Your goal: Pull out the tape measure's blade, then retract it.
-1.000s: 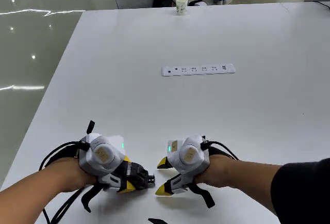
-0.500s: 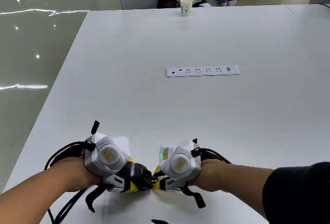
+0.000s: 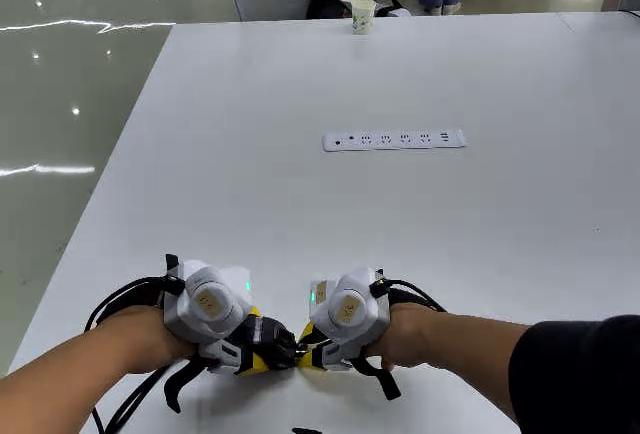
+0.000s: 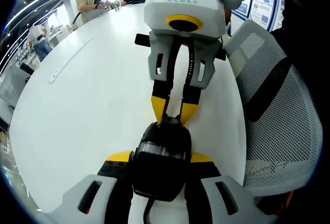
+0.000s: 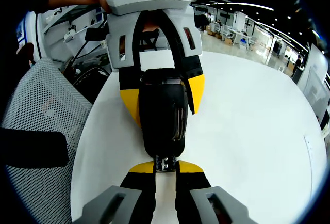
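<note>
We hold the black tape measure (image 3: 274,340) at the near edge of the white tabletop (image 3: 300,84), its case clamped between the yellow-tipped jaws of the left gripper (image 3: 253,340). The right gripper (image 3: 305,346) faces it tip to tip, its jaws drawn narrow and pinched on the blade hook (image 5: 165,163), which sits right at the mouth of the case. We see a power strip (image 3: 394,140) lying well apart at mid-table and a paper cup (image 3: 363,14) standing at the far edge
</note>
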